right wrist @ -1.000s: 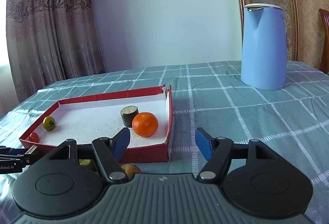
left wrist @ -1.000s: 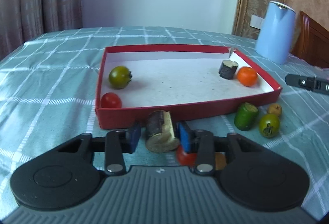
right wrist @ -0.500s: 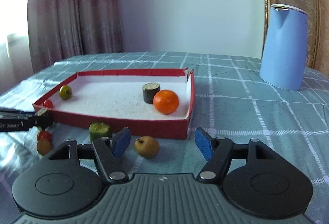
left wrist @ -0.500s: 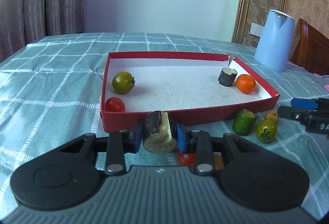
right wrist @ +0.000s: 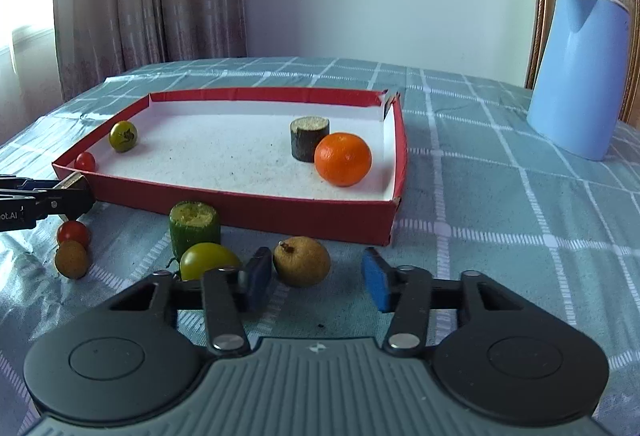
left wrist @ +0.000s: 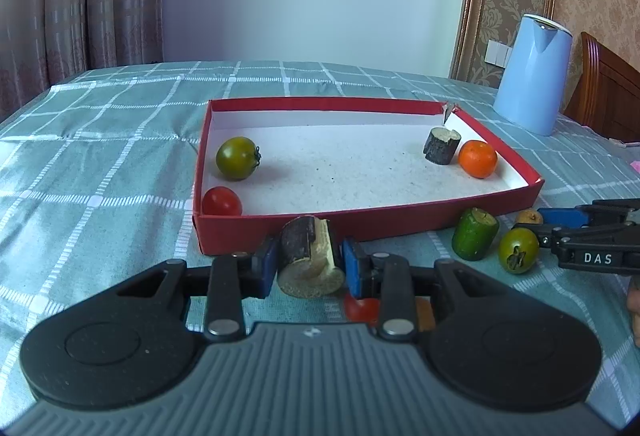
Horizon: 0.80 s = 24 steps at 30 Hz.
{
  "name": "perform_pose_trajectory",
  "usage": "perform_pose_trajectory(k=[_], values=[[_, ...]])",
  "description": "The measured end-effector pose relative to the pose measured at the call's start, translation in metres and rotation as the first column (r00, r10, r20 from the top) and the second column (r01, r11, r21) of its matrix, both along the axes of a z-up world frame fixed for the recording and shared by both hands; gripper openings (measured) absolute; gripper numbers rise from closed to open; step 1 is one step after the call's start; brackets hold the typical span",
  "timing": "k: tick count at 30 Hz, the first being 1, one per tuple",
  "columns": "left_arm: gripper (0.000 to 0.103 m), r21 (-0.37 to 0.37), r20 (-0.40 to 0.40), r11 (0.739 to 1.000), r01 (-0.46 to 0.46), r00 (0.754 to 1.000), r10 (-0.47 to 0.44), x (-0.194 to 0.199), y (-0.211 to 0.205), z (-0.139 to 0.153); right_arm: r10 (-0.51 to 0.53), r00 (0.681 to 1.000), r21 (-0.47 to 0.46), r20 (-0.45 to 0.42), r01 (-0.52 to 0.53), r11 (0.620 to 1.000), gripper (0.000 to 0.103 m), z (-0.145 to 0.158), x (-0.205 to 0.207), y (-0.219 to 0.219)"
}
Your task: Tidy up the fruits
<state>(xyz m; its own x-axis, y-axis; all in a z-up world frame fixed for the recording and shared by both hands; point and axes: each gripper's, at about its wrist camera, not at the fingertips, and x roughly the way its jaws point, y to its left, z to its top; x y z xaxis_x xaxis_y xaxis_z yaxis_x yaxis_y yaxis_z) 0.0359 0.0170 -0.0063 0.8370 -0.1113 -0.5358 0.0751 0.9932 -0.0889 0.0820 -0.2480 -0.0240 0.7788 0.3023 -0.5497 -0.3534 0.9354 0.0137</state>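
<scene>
My left gripper (left wrist: 310,268) is shut on a dark-barked cane piece (left wrist: 308,252), just in front of the red box (left wrist: 360,224). The jaws of my right gripper (right wrist: 317,284) are closing around a small brown fruit (right wrist: 302,260) on the cloth. Its left pad is close to the fruit and its right pad stands apart from it. Inside the box lie a green tomato (left wrist: 237,158), a red cherry tomato (left wrist: 221,201), another cane piece (left wrist: 441,145) and an orange (left wrist: 477,158).
Loose on the checked cloth before the box are a green cut piece (right wrist: 195,232), a green tomato (right wrist: 208,260), a red cherry tomato (right wrist: 73,232) and a round brown fruit (right wrist: 71,259). A blue kettle (right wrist: 580,75) stands at the back right.
My left gripper closed onto the cane piece and has held it since. My right gripper came down and forward to the brown fruit, and its jaws narrowed around it.
</scene>
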Motion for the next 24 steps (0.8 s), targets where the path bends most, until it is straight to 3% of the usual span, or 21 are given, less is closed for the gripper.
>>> perform_pose_trajectory(k=[2,5,24], values=[[0.031,0.001,-0.001,1.000,0.005,1.000,-0.005,0.000,0.000,0.000,0.008,1.000,0.000,0.004,-0.008,1.000,0.034,0.000,-0.002,0.001],[0.031,0.001,0.005,1.000,0.011,1.000,-0.011,-0.001,0.000,0.000,0.013,1.000,-0.004,0.009,-0.013,1.000,0.030,0.000,-0.003,0.002],[0.031,-0.039,0.086,0.999,0.023,0.996,-0.019,-0.025,0.005,0.004,-0.041,0.992,0.027,0.115,0.038,0.999,0.030,0.011,-0.019,-0.006]])
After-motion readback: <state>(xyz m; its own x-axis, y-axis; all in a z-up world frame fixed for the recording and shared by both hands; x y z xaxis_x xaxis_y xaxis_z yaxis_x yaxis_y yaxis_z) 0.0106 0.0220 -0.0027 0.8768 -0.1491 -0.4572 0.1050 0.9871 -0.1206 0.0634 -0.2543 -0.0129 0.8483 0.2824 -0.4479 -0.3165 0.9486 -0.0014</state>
